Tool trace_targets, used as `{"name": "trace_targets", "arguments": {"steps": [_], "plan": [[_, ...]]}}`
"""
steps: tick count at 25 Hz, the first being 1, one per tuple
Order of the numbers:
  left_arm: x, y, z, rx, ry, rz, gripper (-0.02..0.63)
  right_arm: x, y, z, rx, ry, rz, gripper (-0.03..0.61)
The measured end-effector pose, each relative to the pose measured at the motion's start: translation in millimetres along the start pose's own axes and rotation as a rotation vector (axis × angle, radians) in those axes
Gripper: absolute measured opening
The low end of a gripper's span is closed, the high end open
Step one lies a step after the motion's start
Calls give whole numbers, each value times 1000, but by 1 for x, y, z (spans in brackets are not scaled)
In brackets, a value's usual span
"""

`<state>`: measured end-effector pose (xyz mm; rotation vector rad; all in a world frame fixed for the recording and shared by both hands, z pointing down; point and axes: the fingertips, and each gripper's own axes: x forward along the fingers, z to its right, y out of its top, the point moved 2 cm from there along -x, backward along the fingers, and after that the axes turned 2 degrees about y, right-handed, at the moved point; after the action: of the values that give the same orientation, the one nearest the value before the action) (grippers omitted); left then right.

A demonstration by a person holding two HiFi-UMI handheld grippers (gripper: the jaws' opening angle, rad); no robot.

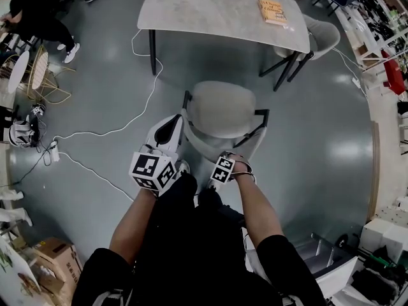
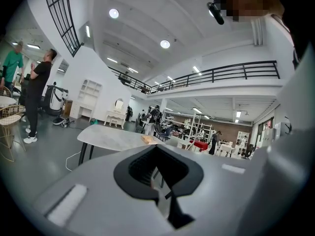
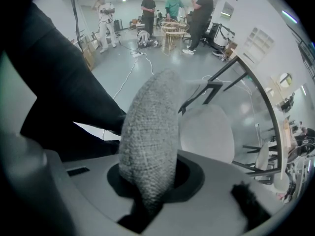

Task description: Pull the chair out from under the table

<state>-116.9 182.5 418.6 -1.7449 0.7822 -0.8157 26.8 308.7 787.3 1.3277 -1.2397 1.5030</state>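
Observation:
The grey upholstered chair (image 1: 220, 107) with a black frame stands out on the floor, apart from the grey table (image 1: 210, 8). My right gripper (image 1: 223, 162) points straight down at the top of the chair's back. It is shut on the woven grey back edge (image 3: 150, 132), which fills its jaws, and the pale seat (image 3: 206, 132) lies beyond. My left gripper (image 1: 177, 121) hovers level over the chair's left rear corner, shut, with nothing held. Over its jaws the left gripper view looks at the table (image 2: 113, 136) and an orange book (image 2: 149, 139).
The orange book (image 1: 272, 11) lies on the table's right part. A second grey chair (image 1: 322, 34) is tucked at the table's right end. A white cable (image 1: 108, 132) runs across the floor on the left. A wicker chair (image 1: 38, 75) and boxes (image 1: 54, 257) stand left. Several people (image 3: 172, 9) stand far off.

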Motion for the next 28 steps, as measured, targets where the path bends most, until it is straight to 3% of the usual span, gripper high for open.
{"name": "trace_targets", "arguments": {"steps": [28], "plan": [[32,-2,5,-27,-3,-7,8,-12,2,-4,27,25,38,144]]}}
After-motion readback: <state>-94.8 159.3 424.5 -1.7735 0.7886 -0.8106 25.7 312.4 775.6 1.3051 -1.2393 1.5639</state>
